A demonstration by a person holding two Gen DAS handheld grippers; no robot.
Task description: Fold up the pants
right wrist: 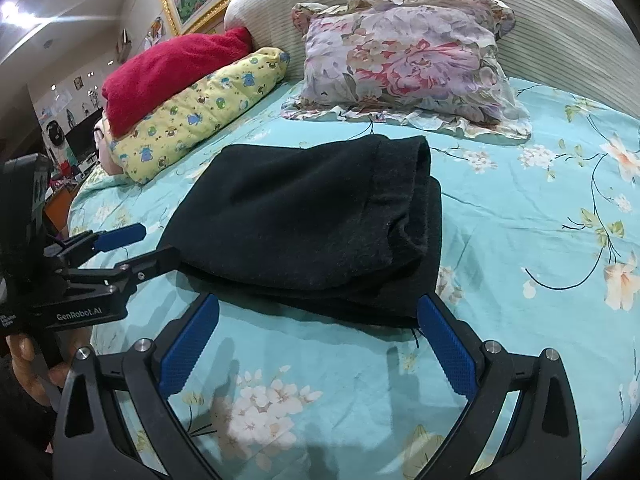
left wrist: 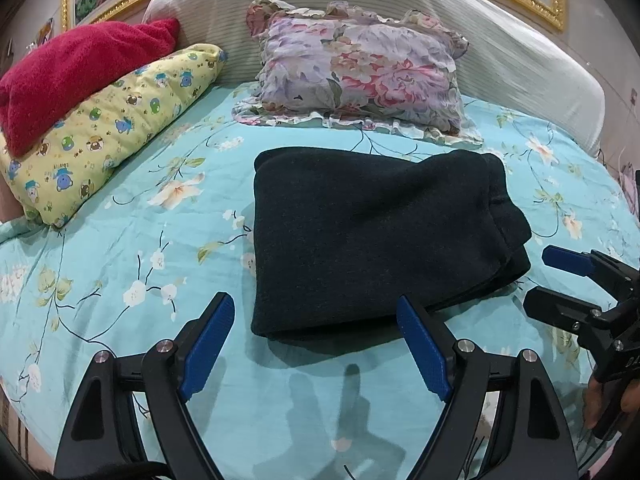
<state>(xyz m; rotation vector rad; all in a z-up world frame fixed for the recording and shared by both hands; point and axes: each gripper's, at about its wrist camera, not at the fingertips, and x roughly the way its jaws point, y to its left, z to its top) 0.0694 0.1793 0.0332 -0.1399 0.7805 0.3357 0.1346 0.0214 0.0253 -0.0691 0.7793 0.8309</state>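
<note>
The black pants (left wrist: 360, 236) lie folded in a thick rectangular stack on the turquoise flowered bed sheet (left wrist: 120, 272); they also show in the right wrist view (right wrist: 304, 224). My left gripper (left wrist: 316, 312) is open and empty, just short of the stack's near edge. It also shows at the left of the right wrist view (right wrist: 154, 242), open beside the stack's left corner. My right gripper (right wrist: 318, 316) is open and empty at the stack's near right edge. It shows at the right of the left wrist view (left wrist: 538, 280), open.
A floral pillow (left wrist: 360, 68) leans on the white headboard (left wrist: 520, 56) behind the pants. A yellow cartoon-print quilt (left wrist: 108, 128) with a red blanket (left wrist: 76, 68) on it lies at the left. Room furniture shows beyond the bed's left edge (right wrist: 76, 148).
</note>
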